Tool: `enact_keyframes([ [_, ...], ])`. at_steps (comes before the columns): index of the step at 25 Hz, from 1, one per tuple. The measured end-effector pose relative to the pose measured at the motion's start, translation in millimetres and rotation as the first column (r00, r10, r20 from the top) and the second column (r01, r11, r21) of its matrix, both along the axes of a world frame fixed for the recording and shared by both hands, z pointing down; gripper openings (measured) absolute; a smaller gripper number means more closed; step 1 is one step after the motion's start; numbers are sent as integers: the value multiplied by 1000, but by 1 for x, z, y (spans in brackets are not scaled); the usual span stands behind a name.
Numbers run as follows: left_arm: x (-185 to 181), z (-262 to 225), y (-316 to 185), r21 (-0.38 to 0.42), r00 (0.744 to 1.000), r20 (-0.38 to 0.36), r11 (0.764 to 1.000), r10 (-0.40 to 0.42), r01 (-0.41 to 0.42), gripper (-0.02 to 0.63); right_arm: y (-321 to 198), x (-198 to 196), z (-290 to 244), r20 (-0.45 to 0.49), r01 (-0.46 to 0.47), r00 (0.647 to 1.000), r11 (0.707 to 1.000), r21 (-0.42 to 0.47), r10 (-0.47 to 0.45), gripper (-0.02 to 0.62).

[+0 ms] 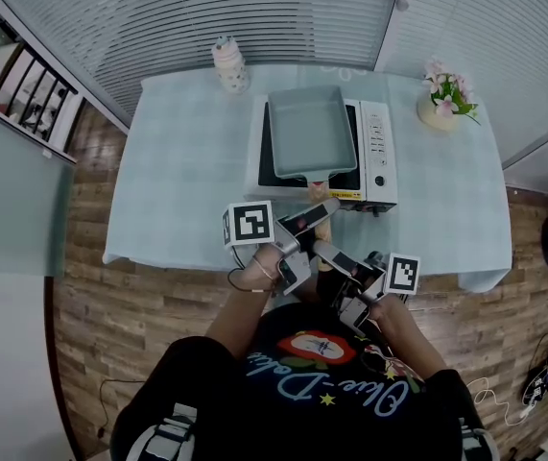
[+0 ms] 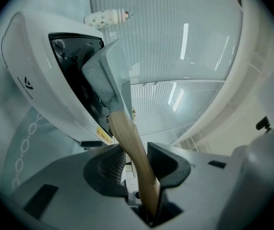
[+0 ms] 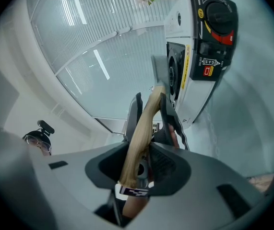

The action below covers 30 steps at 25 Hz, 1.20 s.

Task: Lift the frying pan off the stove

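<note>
The left hand-held gripper (image 2: 137, 161) and the right hand-held gripper (image 3: 139, 163) both clamp the pale wooden handle (image 2: 127, 138) of the square grey frying pan (image 1: 310, 131), the left one nearer the white portable gas stove (image 1: 377, 161). The pan sits atop that stove on the blue-clothed desk (image 1: 187, 181).

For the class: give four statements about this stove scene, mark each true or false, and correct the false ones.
1. The rectangular grey-blue metal frying pan lies over the white portable gas stove. True.
2. Only one claw grips the pan's wooden handle. False: the left claw and the right claw are both shut on it.
3. A vase of pink flowers stands at the table's far right corner. True.
4. The tablecloth is red. False: it is pale blue.
</note>
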State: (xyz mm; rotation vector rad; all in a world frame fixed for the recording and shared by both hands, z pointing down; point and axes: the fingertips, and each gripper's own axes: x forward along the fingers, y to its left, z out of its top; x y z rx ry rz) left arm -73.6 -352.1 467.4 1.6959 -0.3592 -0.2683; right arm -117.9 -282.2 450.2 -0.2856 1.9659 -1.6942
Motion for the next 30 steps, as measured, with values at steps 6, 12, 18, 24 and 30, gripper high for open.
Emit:
enact_keyframes([
  [6, 0, -13, 2, 37, 1000, 22, 999, 5, -6, 140, 2, -2, -11, 25, 1, 1000, 1000, 25, -2, 119],
  [12, 1, -30, 5, 72, 1000, 29, 997, 5, -7, 140, 5, -1, -26, 44, -1, 999, 999, 50, -2, 118],
  [18, 5, -47, 5, 114, 999, 40, 993, 4, -9, 140, 5, 1, -41, 73, -4, 997, 997, 77, -1, 118],
  [24, 8, -63, 6, 154, 999, 45, 988, 9, -16, 140, 6, 3, -55, 90, -6, 996, 994, 109, -3, 119],
  [30, 11, -74, 8, 181, 999, 40, 983, 12, -20, 140, 9, 5, -64, 97, -8, 995, 991, 132, -5, 120],
])
